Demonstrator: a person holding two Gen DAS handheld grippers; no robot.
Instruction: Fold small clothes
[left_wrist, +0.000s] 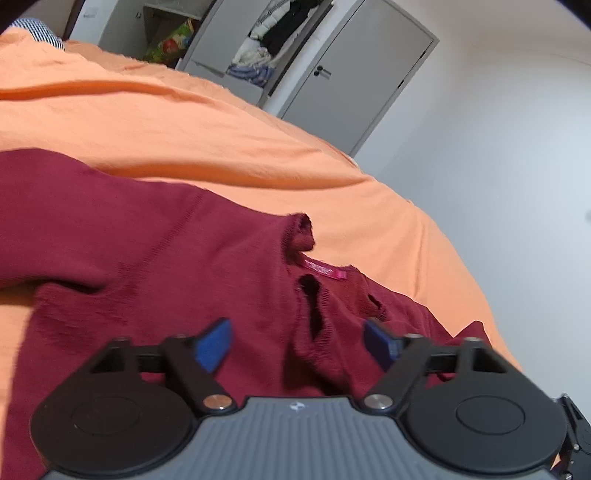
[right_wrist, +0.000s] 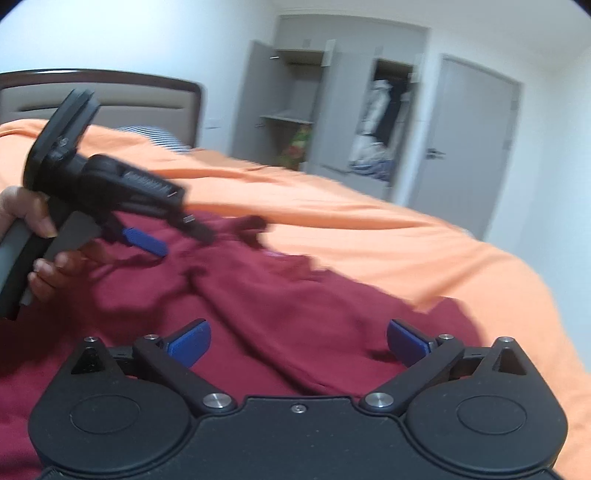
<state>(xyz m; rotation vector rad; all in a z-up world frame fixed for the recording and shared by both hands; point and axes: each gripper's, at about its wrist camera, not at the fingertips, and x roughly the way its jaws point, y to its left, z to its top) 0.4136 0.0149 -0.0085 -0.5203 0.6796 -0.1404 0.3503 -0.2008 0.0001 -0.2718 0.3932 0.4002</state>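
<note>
A dark red knit top lies spread on the orange bedcover, with its neckline and pink label toward the bed's right edge. My left gripper hovers open just over the collar area, nothing between its blue pads. In the right wrist view the same red top lies rumpled below my right gripper, which is also open and holds nothing. The left gripper, held by a hand, shows at the left above the garment.
The bed's right edge drops off to a pale floor. A headboard and a striped pillow are at the far end. Beyond stands an open grey wardrobe with clothes and a closed door.
</note>
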